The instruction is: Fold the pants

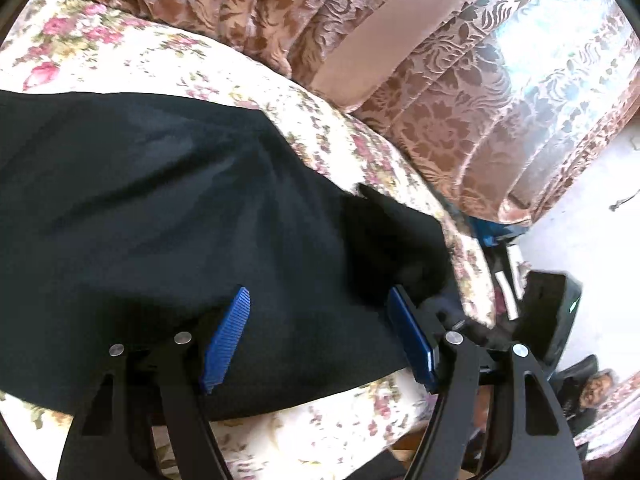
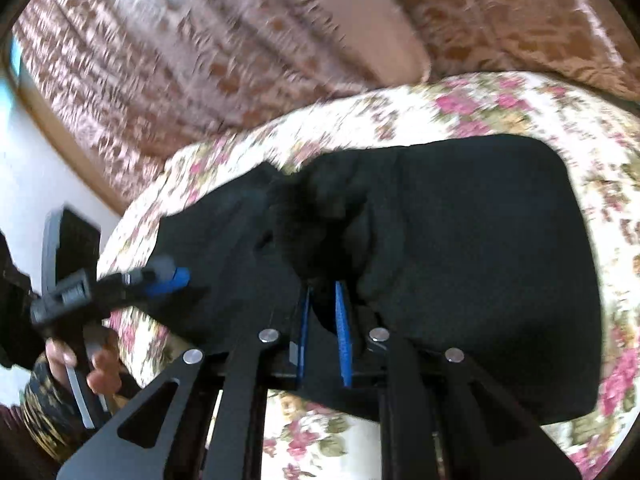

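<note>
The black pants [image 1: 152, 216] lie spread on a bed, covering most of the flowered bedspread [image 1: 120, 60] in both wrist views. The cloth is matte, smooth and nearly featureless, with soft shallow folds running across it; in the right wrist view the far end of the pants [image 2: 460, 240] shows a rounded, straight-edged outline, while nearer the camera a bunched ridge of fabric rises in a dark, wrinkled hump. The right gripper [image 2: 324, 312] has its blue ribbed pads drawn close together on that gathered fabric, pinching a fold of the pants between them. The left gripper [image 1: 320, 320] stands with its jaws wide apart above the cloth, its blue ribbed pads [image 1: 226, 340] clear of each other and nothing pressed between them. In the right wrist view a hand [image 2: 80, 360] holds the left gripper at the bed's edge. The bedspread is cream with pink roses and green leaves. Behind the bed hang heavy curtains [image 1: 440, 120], brown and pinkish with a raised leaf pattern, falling in deep vertical pleats.
</note>
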The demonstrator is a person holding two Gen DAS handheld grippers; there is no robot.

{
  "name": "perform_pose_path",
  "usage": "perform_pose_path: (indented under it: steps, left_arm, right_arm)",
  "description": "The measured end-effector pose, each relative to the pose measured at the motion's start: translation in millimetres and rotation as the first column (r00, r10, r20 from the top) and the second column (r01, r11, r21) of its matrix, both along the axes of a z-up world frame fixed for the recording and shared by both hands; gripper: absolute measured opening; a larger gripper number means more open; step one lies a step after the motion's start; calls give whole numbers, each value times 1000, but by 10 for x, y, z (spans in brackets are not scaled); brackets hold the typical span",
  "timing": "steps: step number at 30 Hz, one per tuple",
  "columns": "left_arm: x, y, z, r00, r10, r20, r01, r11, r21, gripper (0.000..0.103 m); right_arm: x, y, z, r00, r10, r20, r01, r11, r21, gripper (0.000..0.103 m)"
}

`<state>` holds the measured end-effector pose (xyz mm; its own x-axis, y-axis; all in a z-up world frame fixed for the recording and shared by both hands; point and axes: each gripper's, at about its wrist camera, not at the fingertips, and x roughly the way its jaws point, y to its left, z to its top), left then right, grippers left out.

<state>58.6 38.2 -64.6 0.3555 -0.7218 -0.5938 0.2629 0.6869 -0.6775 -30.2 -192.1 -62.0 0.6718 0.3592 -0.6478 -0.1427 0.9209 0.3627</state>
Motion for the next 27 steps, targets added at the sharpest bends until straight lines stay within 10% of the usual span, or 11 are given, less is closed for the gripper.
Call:
perform_pose_path:
  steps: [7, 11, 18, 27]
  left_arm:
    - [214, -248, -107, 994, -50, -102, 40, 994, -101, 81]
    - [342, -434, -177, 985, -79, -151, 56, 987, -149, 86]
    - [510, -801, -356, 963, -133, -233, 110, 988, -109, 85]
    - [490, -1134, -365, 956, -206, -208, 210, 978, -3, 23]
  right_arm:
    - [-35, 257, -158, 998, 56, -8, -57, 986, -158, 10]
    - [-144, 130, -145, 998, 62, 8, -61, 995, -79, 48]
    - [-498, -173, -59, 1000, 1, 22, 0, 1000, -25, 63]
    - [-1160, -928, -191, 970, -238, -41, 239, 970, 37, 69]
